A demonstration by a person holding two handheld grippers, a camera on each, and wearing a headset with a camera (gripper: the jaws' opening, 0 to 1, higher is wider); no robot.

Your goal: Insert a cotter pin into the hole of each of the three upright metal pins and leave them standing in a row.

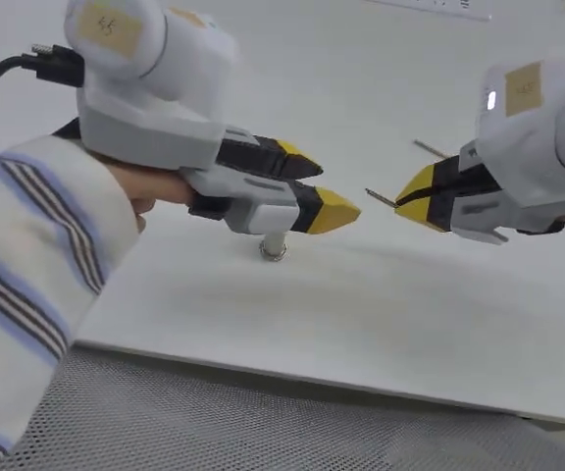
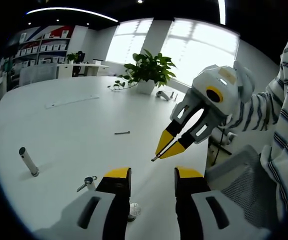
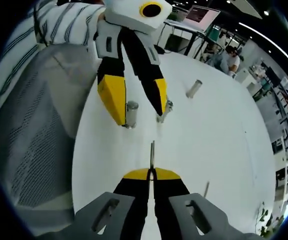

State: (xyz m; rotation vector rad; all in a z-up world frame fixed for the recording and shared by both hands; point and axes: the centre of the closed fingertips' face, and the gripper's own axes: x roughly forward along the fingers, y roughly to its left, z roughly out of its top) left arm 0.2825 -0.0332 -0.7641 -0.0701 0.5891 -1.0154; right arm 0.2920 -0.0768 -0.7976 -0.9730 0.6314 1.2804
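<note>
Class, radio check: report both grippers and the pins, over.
Left gripper open beside a metal pin. Right gripper shut on cotter pin, not yet inserted. Path between clear.

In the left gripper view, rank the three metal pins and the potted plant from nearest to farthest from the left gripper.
1. Nearest pin, low between the jaws of the left gripper.
2. Middle pin, just left of the jaws.
3. Far-left pin, out at the left.
4. Potted plant, far back, centre.

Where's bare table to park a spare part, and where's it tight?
Bare: the table strip between the nearest metal pin and the near edge; also beyond the loose cotter pin toward the plant. Tight: between left gripper and right gripper, which grips a cotter pin.
</note>
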